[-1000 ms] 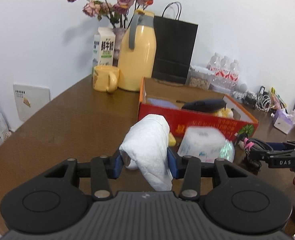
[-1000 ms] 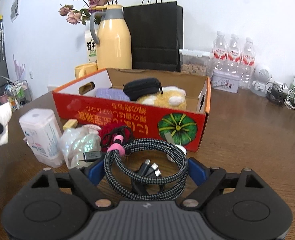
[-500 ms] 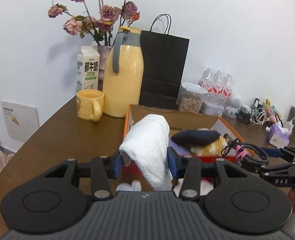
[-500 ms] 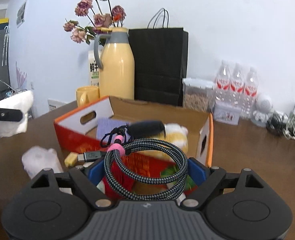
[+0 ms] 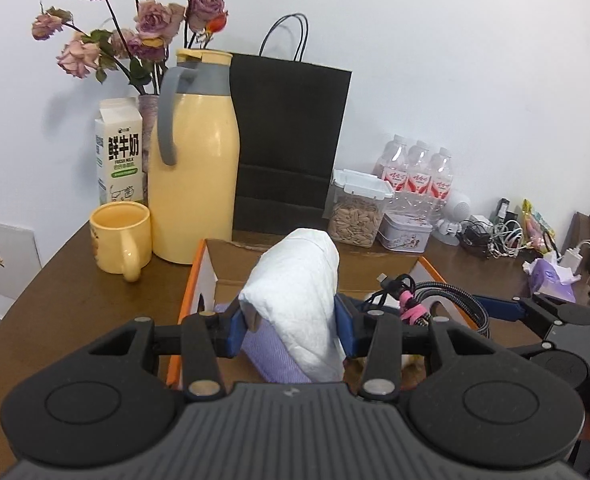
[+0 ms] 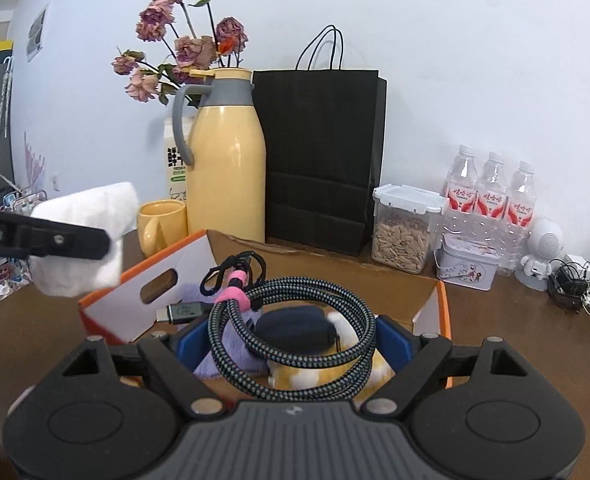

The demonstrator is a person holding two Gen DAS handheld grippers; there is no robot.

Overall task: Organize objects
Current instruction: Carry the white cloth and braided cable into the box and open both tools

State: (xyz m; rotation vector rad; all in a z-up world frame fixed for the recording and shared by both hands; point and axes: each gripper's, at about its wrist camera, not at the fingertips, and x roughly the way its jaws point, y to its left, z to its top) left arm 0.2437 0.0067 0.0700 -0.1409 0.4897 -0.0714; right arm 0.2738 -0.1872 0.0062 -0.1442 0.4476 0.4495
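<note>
My left gripper [image 5: 291, 330] is shut on a folded white towel [image 5: 299, 292], held above the near left end of an open orange cardboard box [image 5: 199, 268]. In the right wrist view the same towel [image 6: 83, 236] hangs at the left, over the box's left wall [image 6: 135, 292]. My right gripper [image 6: 291, 340] is shut on a coiled braided cable [image 6: 295, 336] with a pink tie, held over the box's middle. Inside the box lie a purple cloth [image 6: 235, 356], a black pouch [image 6: 295, 330] and a yellow plush toy [image 6: 319, 376].
Behind the box stand a yellow jug [image 5: 195, 160], a yellow mug [image 5: 121, 236], a milk carton [image 5: 119, 152], a vase of dried roses [image 5: 143, 40], a black paper bag [image 5: 287, 148], a seed jar [image 5: 355, 212], a tin [image 5: 405, 232] and water bottles [image 5: 417, 172]. Tangled chargers [image 5: 495, 236] lie at the right.
Both grippers have risen and moved forward from the table in front of the box to above its open top, each still carrying its load. The loose items before the box have dropped from view.
</note>
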